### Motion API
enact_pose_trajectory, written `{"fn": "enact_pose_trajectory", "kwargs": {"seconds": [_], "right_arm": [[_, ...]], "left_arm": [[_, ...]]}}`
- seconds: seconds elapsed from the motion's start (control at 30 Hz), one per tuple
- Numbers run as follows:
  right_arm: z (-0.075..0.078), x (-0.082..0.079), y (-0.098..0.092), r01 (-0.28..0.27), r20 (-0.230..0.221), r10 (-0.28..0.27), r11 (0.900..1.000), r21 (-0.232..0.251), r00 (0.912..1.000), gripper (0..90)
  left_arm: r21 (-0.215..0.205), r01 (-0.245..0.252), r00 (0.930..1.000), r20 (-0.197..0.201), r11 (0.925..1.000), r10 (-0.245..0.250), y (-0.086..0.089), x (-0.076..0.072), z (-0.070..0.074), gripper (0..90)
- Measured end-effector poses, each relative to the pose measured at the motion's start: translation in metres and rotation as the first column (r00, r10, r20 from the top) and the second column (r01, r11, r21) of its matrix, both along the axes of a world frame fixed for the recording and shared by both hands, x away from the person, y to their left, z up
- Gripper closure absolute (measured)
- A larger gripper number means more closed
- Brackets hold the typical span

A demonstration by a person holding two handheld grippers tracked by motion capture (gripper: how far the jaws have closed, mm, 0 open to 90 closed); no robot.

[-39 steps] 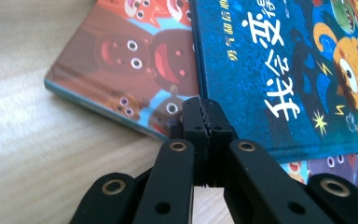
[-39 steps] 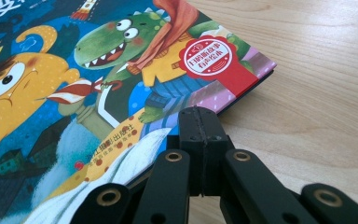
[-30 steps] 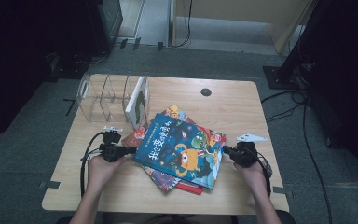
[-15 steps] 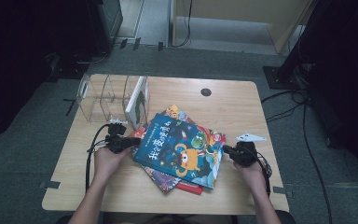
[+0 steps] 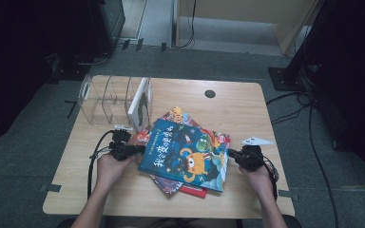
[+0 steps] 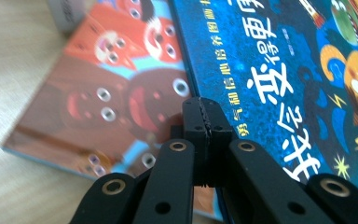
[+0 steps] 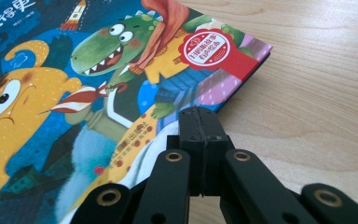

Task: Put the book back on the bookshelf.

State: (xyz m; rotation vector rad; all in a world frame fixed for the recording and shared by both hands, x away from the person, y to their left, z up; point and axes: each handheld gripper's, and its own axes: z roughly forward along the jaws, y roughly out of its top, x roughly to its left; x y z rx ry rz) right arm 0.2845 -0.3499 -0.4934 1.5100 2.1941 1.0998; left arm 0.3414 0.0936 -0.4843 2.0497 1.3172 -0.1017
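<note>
Blue book — closed fingers either side

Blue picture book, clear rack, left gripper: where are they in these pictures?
blue picture book (image 5: 185,154), high view, middle of cover.
clear rack (image 5: 105,97), high view, a divider wall.
left gripper (image 6: 200,108), left gripper view, tips of the shut jaws.

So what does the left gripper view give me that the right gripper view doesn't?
Left gripper view alone: the red book with round-eyed faces under the blue book's edge, and the left gripper, jaws shut.
Right gripper view alone: the green dinosaur, the red seal at the cover's corner, and the right gripper, jaws shut.
Both: the blue book and the wooden table.
</note>
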Motion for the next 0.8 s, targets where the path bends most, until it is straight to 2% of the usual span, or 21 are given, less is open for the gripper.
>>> {"fn": "enact_pose_trajectory", "kwargs": {"seconds": [0.27,0.8], "right_arm": [[0.0,-0.001,0.001,-0.021,0.003,0.021,1.0,0.004,0.9998,90.0],[0.002,-0.001,0.003,-0.06,-0.008,0.06,0.998,0.001,0.9982,90.0]], "left_arm": [[0.003,0.012,0.9996,-0.026,0.9999,-0.012,0.002,-0.015,0.001,90.0],[0.015,0.024,0.9982,-0.055,0.9996,-0.023,0.005,-0.031,0.003,90.0]]}}
